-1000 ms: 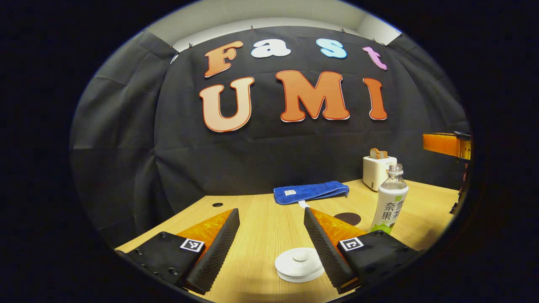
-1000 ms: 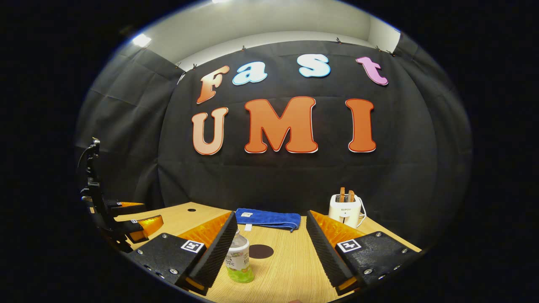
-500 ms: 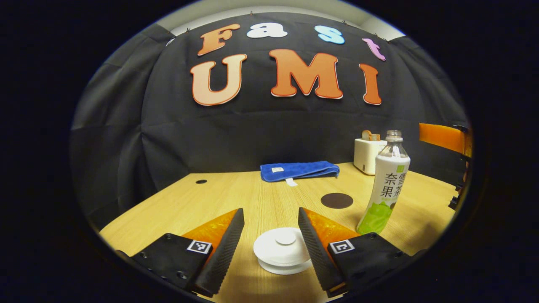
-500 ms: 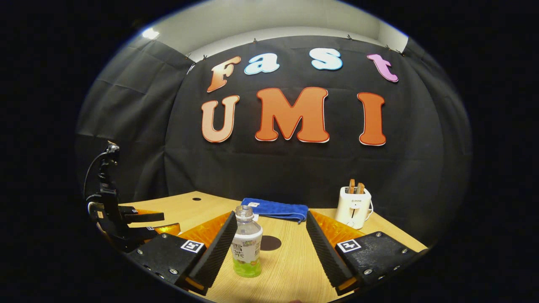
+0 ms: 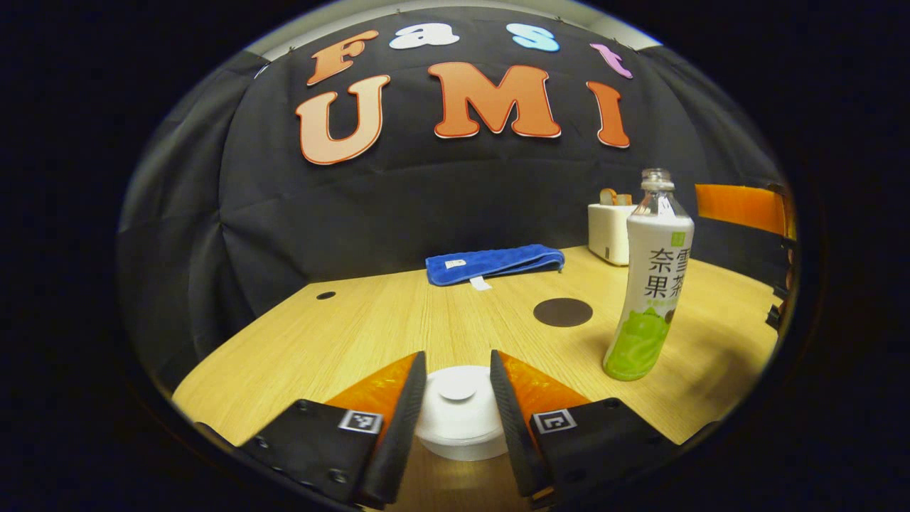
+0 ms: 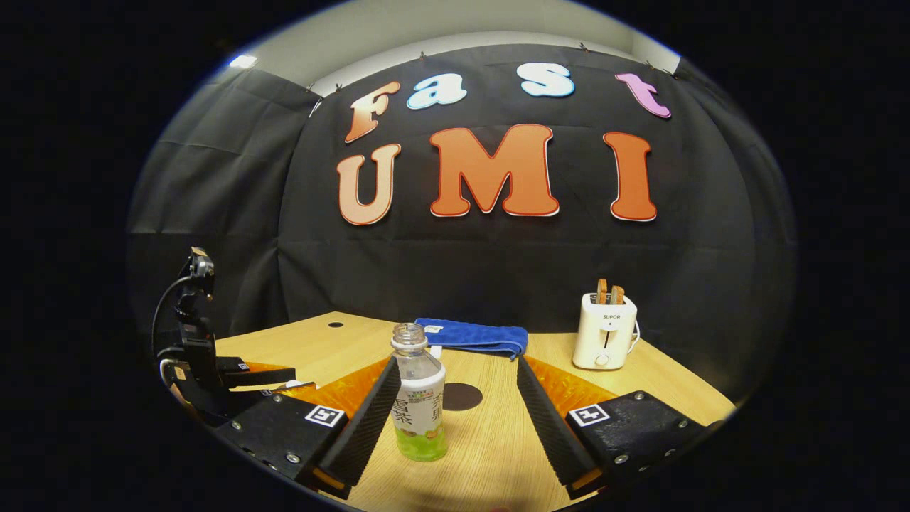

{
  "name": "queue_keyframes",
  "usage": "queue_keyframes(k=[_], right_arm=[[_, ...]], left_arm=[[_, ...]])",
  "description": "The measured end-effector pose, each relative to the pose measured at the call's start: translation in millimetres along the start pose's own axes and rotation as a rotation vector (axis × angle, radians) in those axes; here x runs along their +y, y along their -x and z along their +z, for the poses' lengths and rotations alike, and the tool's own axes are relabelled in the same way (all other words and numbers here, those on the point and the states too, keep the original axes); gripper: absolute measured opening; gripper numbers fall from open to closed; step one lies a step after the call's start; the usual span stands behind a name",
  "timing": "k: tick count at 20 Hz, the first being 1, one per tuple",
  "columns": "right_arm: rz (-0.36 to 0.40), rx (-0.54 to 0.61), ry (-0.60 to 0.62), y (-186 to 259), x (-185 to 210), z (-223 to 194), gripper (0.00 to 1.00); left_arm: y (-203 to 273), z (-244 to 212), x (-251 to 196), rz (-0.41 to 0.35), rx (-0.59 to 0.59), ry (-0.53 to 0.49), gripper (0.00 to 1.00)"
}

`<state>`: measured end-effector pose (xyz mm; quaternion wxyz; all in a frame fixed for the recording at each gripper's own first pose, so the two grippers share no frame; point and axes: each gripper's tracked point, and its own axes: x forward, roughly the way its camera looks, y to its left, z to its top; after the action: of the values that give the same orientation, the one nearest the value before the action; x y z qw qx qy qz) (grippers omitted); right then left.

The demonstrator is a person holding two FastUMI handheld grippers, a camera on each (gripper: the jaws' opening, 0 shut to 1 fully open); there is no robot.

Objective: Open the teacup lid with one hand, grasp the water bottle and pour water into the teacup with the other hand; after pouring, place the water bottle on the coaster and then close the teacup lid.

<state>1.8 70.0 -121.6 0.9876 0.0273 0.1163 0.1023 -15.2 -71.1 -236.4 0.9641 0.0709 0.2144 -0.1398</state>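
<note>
The white teacup lid [image 5: 458, 409] sits low between the fingers of my left gripper [image 5: 457, 355]. Its jaws have narrowed and flank the lid, with a gap showing on each side of the knob, so the gripper is still open. Under the lid a strip of the white teacup [image 5: 462, 449] shows. The uncapped water bottle [image 5: 650, 284], white-labelled with a green base, stands upright to the right. My right gripper [image 6: 456, 364] is open, and the bottle [image 6: 419, 398] stands just inside its left finger without touching it. The dark round coaster [image 6: 462, 396] lies behind the bottle.
A folded blue towel [image 6: 473, 336] lies at the back of the wooden table [image 6: 498, 455]. A white toaster [image 6: 606, 340] holding bread stands at the back right. The left gripper [image 6: 213, 370] with its cable shows at the left. A small hole [image 5: 325, 294] sits in the tabletop.
My left gripper came down and forward over the lid and its fingers narrowed around it. My right gripper dropped and moved closer to the bottle, which now stands between its fingers.
</note>
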Motion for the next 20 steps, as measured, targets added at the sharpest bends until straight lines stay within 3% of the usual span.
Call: queue_keyframes(k=[4, 7, 10, 11, 20], right_arm=[[-0.005, 0.009, -0.004, -2, -3, -4, 0.99], [0.011, 0.030, 0.012, -2, 0, -9, 0.99], [0.032, 0.038, 0.033, -5, 6, -14, 0.99], [0.036, 0.042, 0.040, -6, 8, -16, 0.99], [0.086, 0.108, 0.107, -21, 33, -44, 0.99]], left_arm=[[0, 5, 3, 0.023, 0.000, -0.015, 0.36], [1, 7, 3, 0.020, -0.009, -0.011, 0.36], [0, 9, 0, 0.005, -0.023, -0.011, 0.27], [1, 14, 1, 0.006, -0.039, -0.009, 0.30], [19, 48, 30, 0.077, -0.139, 0.002, 0.27]])
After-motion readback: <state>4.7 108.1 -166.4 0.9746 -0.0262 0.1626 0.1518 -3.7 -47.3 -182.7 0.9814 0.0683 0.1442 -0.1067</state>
